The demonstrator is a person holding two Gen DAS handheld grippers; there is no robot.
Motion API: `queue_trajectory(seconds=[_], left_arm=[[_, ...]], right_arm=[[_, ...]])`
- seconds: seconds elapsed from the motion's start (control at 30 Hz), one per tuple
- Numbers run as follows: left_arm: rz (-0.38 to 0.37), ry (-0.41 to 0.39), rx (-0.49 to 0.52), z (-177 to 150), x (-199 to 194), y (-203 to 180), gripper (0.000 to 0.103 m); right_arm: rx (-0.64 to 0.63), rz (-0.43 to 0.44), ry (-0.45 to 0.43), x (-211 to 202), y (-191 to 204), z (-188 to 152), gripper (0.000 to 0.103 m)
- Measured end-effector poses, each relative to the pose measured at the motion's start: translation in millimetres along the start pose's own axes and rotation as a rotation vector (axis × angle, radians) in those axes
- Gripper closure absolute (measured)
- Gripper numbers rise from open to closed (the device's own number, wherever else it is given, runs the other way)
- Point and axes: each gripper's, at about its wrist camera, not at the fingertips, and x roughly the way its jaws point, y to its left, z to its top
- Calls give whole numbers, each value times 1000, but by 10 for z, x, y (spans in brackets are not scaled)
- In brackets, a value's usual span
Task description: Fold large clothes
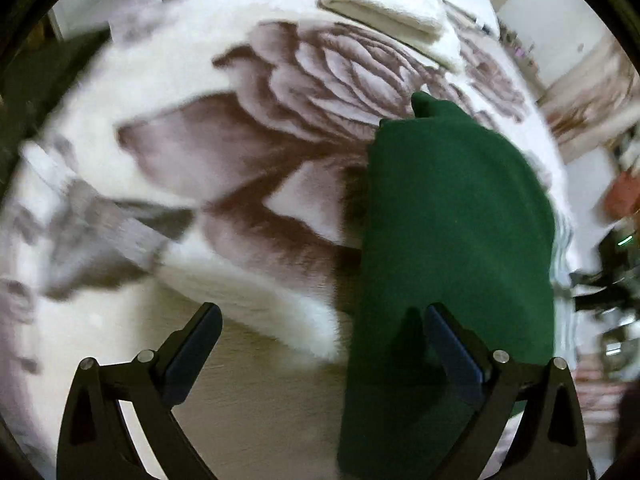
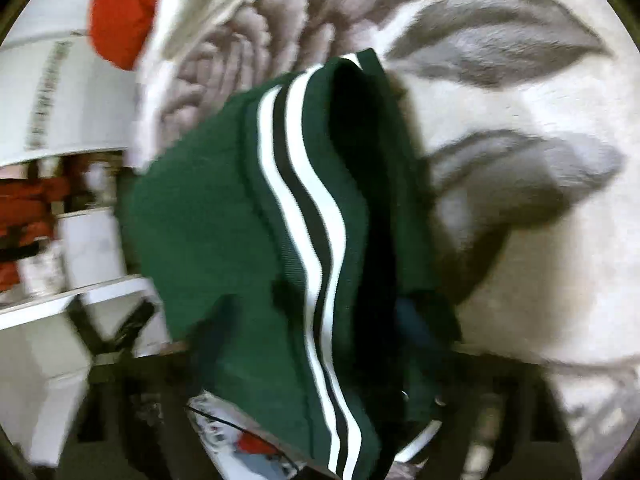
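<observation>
A dark green garment (image 1: 452, 216) hangs lifted above a white plush blanket with a large brown flower print (image 1: 256, 128). My left gripper (image 1: 320, 344) is open and empty; its right finger (image 1: 452, 348) stands in front of the green cloth. In the right wrist view the same green garment (image 2: 240, 240), with white and black stripes (image 2: 308, 216), drapes over my right gripper (image 2: 316, 336) and hides most of it. A blue pad (image 2: 412, 324) shows under a fold. The right jaws seem closed on the cloth.
A folded white towel (image 1: 384, 4) lies at the far side of the blanket, with red cloth (image 2: 120, 12) beyond it. Wooden floor (image 1: 256, 400) shows below the blanket's edge. Shelving and clutter (image 2: 60, 240) stand at the left in the right wrist view.
</observation>
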Motion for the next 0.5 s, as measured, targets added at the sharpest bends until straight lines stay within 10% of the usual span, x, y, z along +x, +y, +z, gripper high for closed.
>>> queue_trajectory(seconds=[0.17,0.27,0.5], left_arm=[[-265,57,-99,20,391,114,0],[-310,35,-103,76,419,90,0],[-469,58,-141,175,539,185,0]], right_arm=[[7,99,45,232,-337,125,10],[-8,1,24,210,-408,246,9],[72,292,171,555,-659,47,5]])
